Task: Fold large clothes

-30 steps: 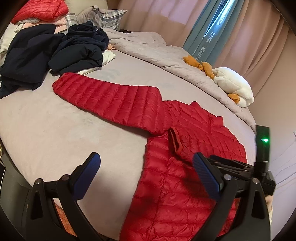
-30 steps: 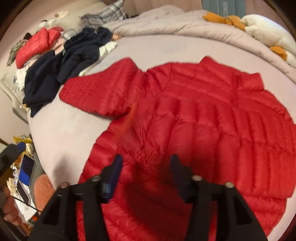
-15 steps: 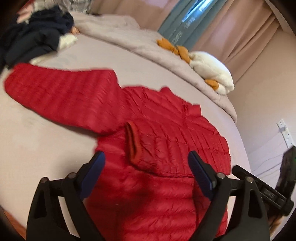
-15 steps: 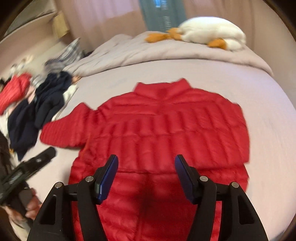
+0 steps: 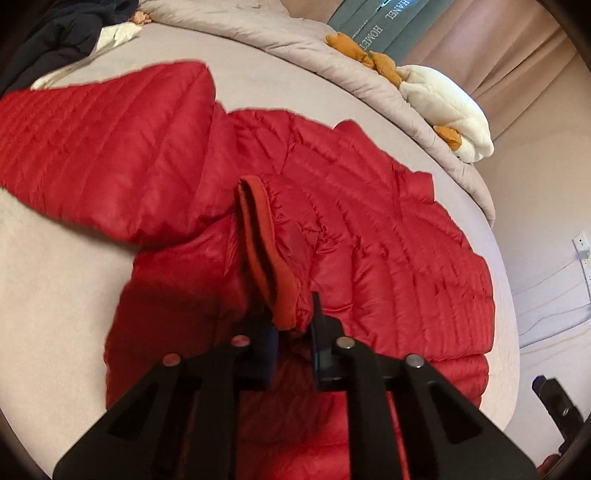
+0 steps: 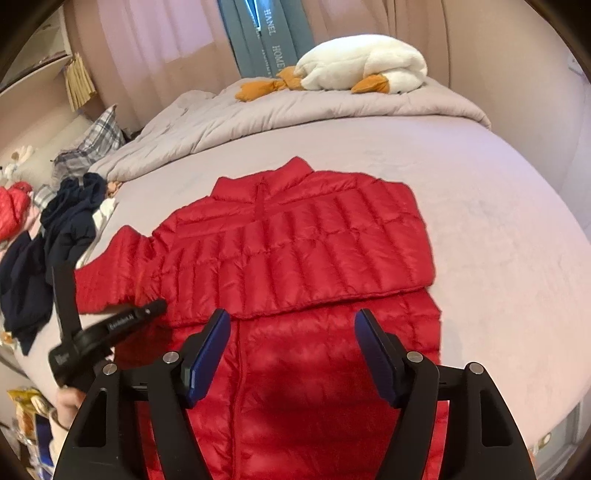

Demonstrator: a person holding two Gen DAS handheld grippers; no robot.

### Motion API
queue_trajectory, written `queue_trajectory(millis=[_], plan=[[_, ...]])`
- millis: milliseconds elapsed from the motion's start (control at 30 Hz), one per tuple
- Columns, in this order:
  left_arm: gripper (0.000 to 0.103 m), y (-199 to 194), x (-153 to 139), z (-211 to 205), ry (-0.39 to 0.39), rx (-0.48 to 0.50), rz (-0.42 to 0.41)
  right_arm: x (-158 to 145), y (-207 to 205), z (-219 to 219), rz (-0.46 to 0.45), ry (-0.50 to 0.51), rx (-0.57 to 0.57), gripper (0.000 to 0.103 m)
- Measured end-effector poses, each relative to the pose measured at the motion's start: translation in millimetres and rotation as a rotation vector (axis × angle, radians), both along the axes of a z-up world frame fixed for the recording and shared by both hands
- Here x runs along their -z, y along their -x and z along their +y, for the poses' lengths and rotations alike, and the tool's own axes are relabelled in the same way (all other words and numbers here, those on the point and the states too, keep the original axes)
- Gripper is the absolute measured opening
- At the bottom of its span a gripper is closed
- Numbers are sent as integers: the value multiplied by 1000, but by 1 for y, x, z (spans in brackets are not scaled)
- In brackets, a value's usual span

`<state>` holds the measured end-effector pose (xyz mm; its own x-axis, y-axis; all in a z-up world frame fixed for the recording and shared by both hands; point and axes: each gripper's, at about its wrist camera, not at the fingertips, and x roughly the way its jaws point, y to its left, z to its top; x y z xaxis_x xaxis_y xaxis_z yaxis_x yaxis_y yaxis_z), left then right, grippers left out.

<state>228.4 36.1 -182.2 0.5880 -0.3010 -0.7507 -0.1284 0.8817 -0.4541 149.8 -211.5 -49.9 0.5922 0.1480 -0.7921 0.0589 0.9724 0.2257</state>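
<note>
Grey-sheeted bed [image 6: 498, 229], pink curtains [image 6: 155, 33], teal window drape [image 6: 266, 33], beige walls.

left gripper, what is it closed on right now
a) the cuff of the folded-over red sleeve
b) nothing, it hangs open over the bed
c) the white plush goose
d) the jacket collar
a: in the left wrist view the left gripper has its jaws drawn close together around the cuff of the sleeve that lies across the red down jacket.
</note>
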Motion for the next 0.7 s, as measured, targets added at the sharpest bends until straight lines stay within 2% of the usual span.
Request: queue_trajectory(millis=[200,333,500,700], plan=[[10,-5,-36,3,-46,7,-78,-18,17,4,-57,12,0,69],[9,-11,-59,9,-68,13,-127,-37,23,19,-109,18,-42,70],[9,-14,-84,14,-91,25,-180,-67,31,48,-207,47,-119,78],[9,-15,-101,27,-100,19,-220,-99,27,63,-254,-13,-153,81]])
